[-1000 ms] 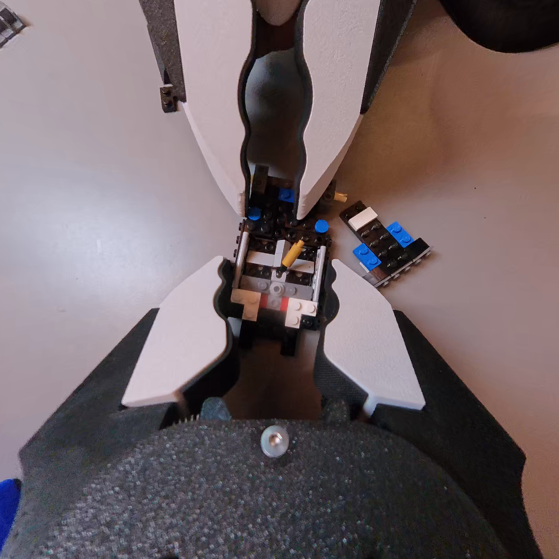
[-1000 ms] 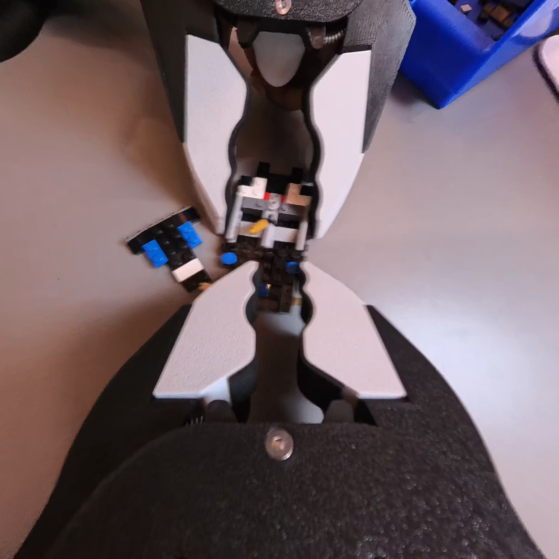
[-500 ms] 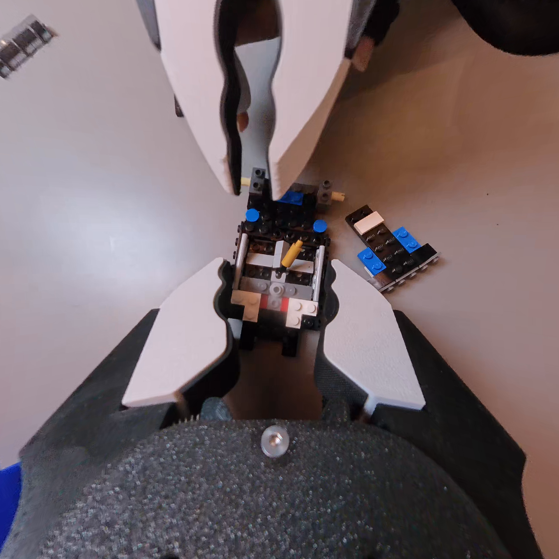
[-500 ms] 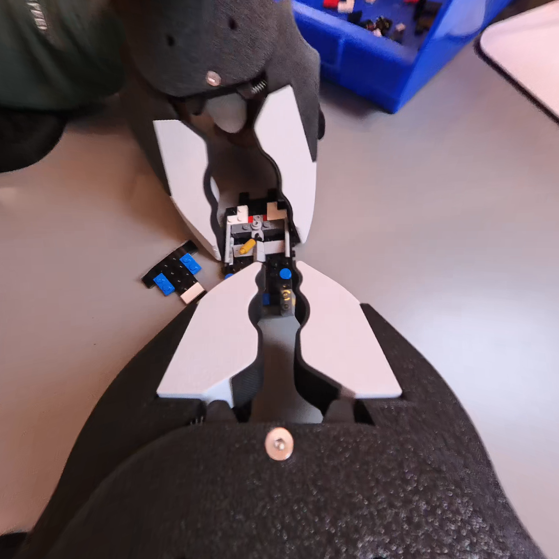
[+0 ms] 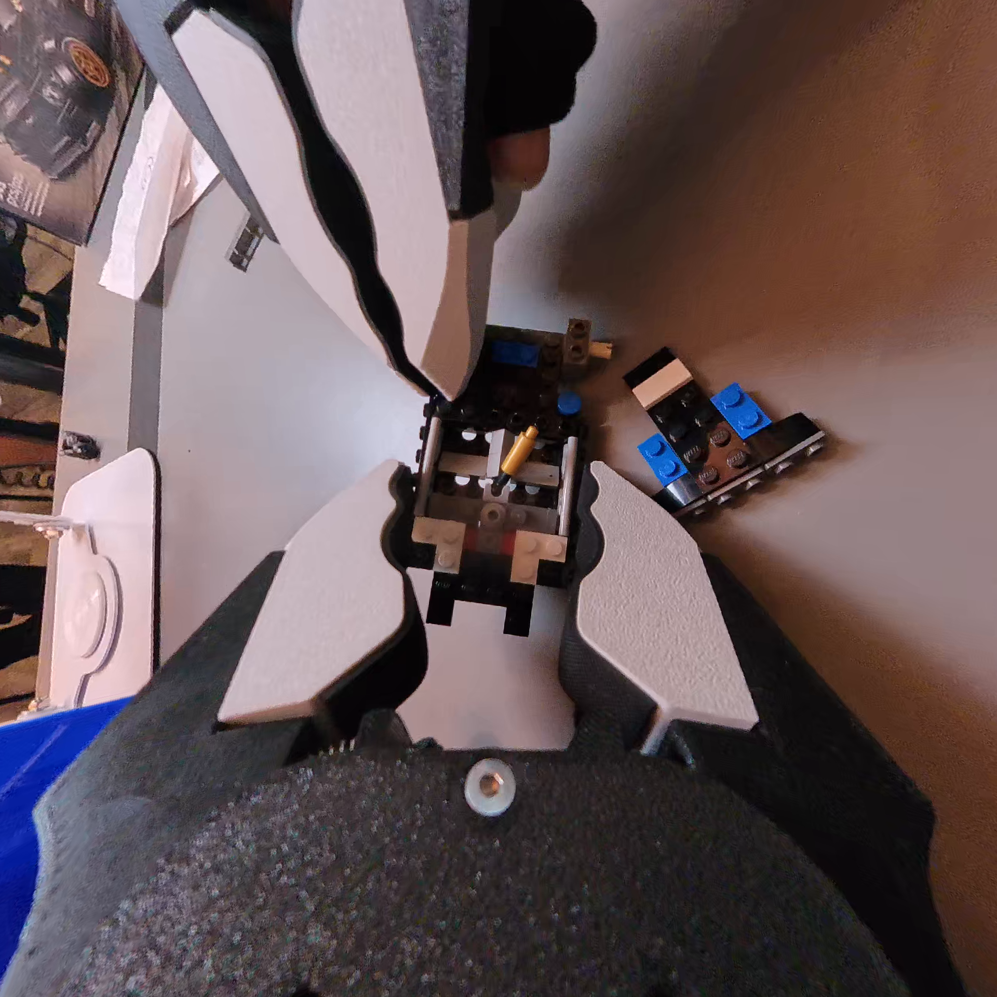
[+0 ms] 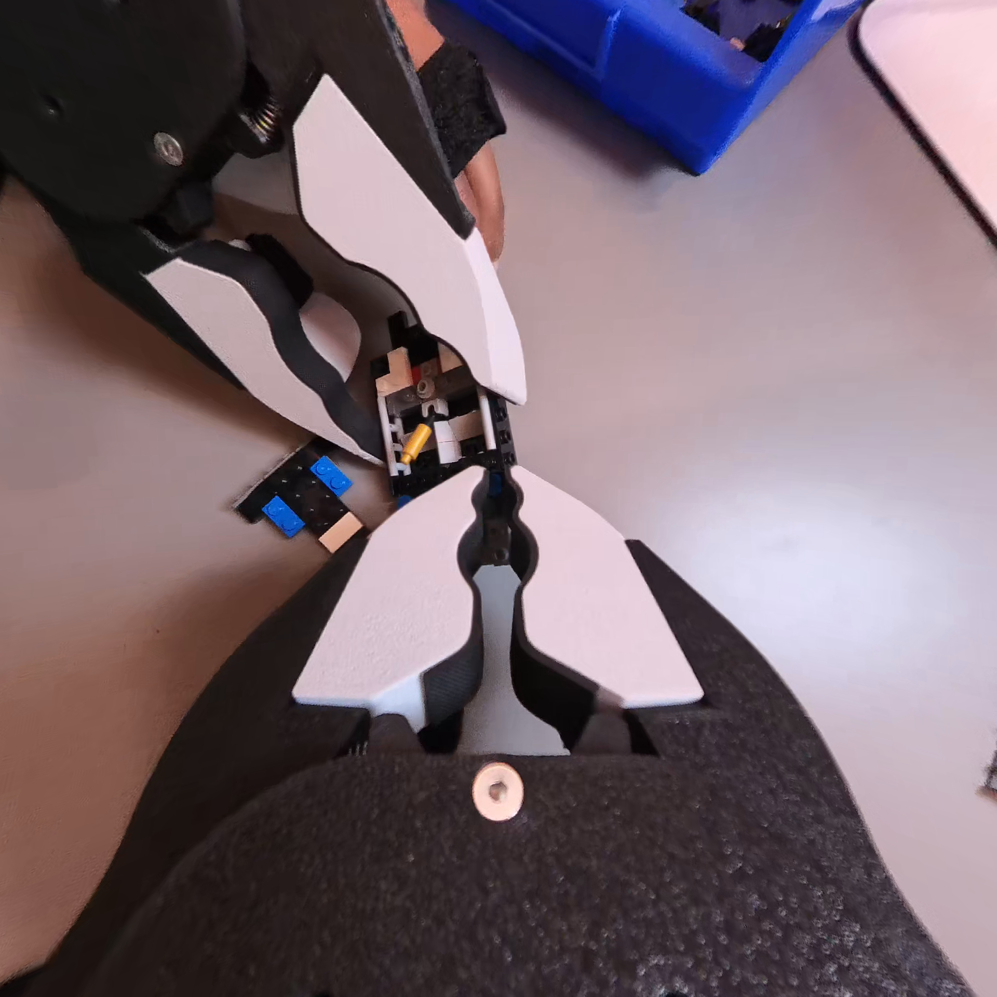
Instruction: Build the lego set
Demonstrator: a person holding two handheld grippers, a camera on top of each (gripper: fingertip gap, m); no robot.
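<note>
Gripping the brick model (image 5: 488, 518) across its width, your left claw (image 5: 493, 469) has both wavy black pads pressed on the grey side rails, model flat on the desk (image 5: 270, 377). Your right claw (image 6: 496, 477) comes in from the opposite end, nearly closed, pinching the model's narrow black studded end; what sits between the tips is mostly hidden. State of the build as visible: open frame of black and grey studded plates, white corner tiles, a red strip between them, a round blue stud at one rear corner, and a gold pin (image 5: 518, 450) leaning tilted inside the frame. Just beside it, apart, lies a loose flat sub-assembly (image 5: 723, 437): glossy black plates, two blue plates, one smooth tan tile, not attached. Blue plastic bin (image 6: 674, 70) of loose parts sits well behind.
</note>
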